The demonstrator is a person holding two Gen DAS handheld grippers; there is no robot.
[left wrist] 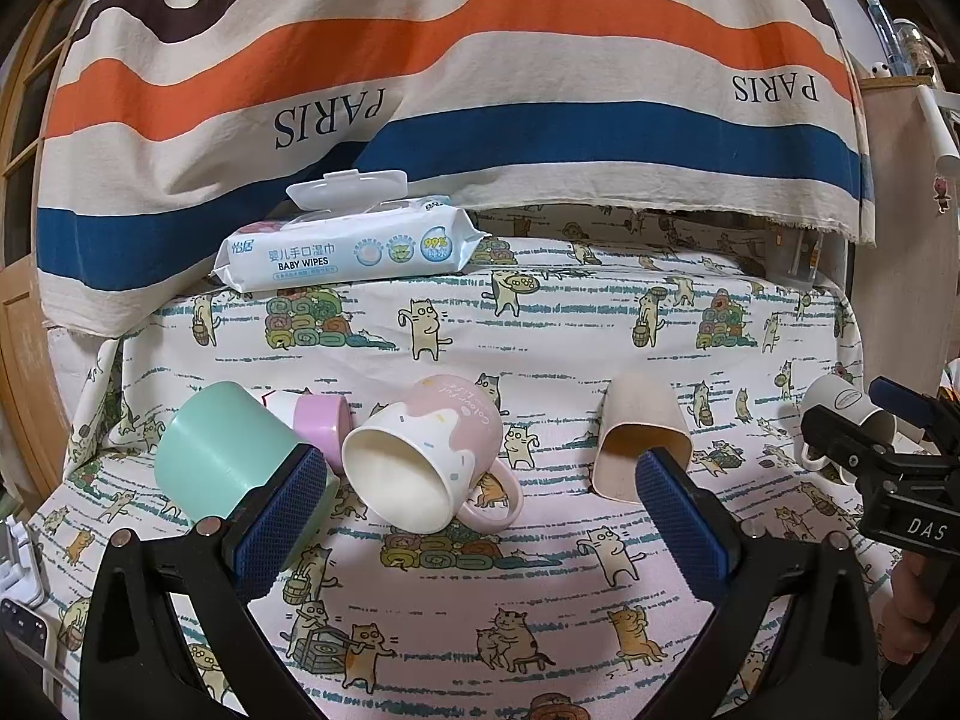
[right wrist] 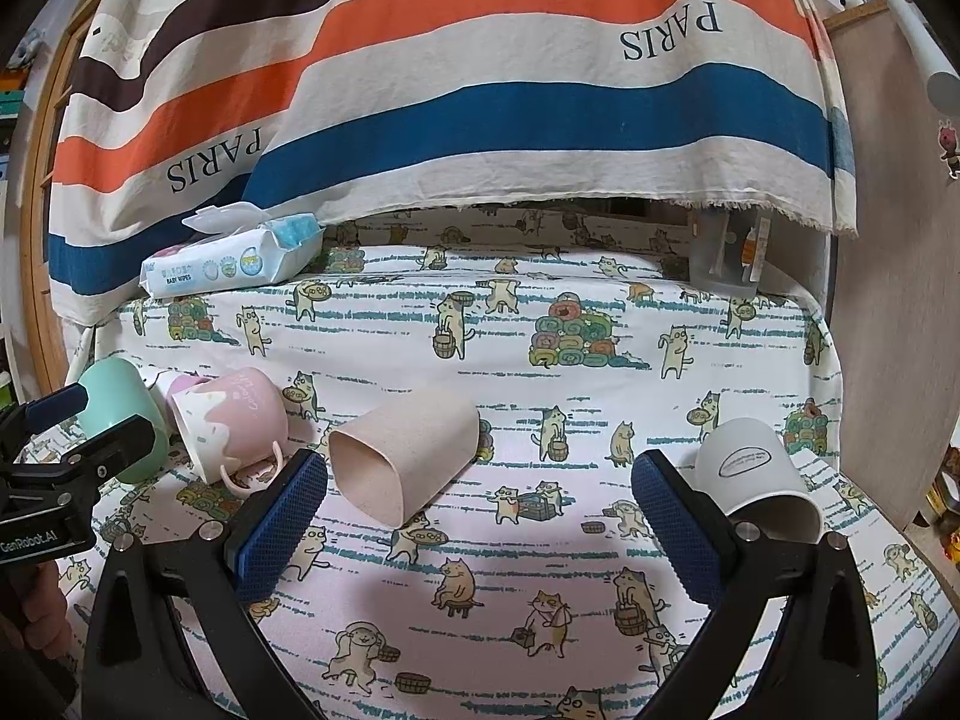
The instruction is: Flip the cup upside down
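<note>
Several cups lie on their sides on a cat-print cloth. In the left wrist view a pink and white mug (left wrist: pixel 420 450) lies mouth toward me between the fingers of my open, empty left gripper (left wrist: pixel 480 516). A mint cup (left wrist: pixel 222 450) and a lilac cup (left wrist: pixel 321 420) lie to its left, a beige cup (left wrist: pixel 642 438) to its right. In the right wrist view the beige cup (right wrist: pixel 402 456) lies just ahead of my open, empty right gripper (right wrist: pixel 480 516), near its left finger. A white mug (right wrist: pixel 756 480) lies behind its right finger.
A pack of baby wipes (left wrist: pixel 348 246) sits at the back left of the table. A striped PARIS cloth (left wrist: pixel 480 90) hangs behind. A clear container (right wrist: pixel 726 258) stands at the back right. The other gripper (left wrist: pixel 888 462) shows at the right edge of the left wrist view.
</note>
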